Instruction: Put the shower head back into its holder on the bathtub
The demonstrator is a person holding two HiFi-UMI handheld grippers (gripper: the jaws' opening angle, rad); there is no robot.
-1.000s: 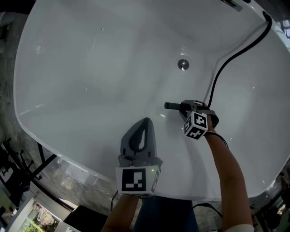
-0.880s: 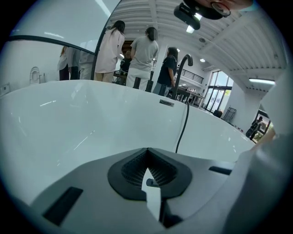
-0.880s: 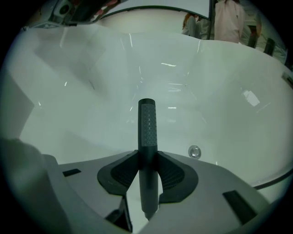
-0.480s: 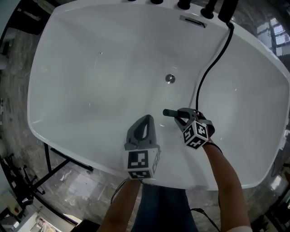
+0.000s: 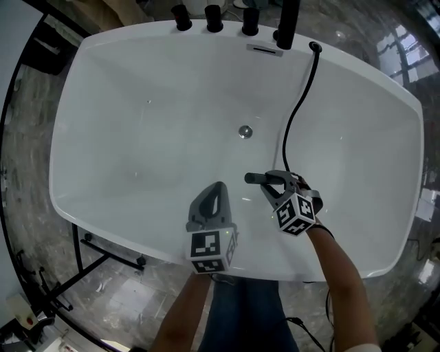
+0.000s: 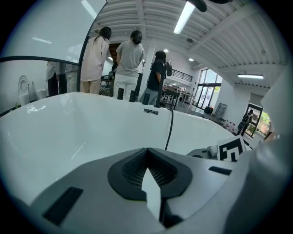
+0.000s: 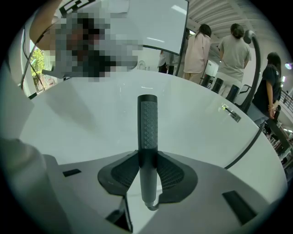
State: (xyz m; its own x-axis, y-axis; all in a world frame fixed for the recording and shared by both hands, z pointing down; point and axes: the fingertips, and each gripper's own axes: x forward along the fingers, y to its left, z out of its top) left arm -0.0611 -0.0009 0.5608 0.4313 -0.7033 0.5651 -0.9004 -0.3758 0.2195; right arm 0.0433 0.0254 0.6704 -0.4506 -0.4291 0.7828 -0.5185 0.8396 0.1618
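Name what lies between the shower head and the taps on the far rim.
Head view: bare white tub, with only the drain; the black hose runs alongside.

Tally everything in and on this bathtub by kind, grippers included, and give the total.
Bathtub: 1
Shower head: 1
Hose: 1
Drain: 1
Short black knobs: 3
Tall black spout: 1
Grippers, left gripper and right gripper: 2
Total: 10

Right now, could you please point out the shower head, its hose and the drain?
shower head (image 7: 148, 125): right gripper view, on its dimpled face.
hose (image 6: 170, 130): left gripper view, midway along its length.
drain (image 5: 245, 131): head view, at its centre.
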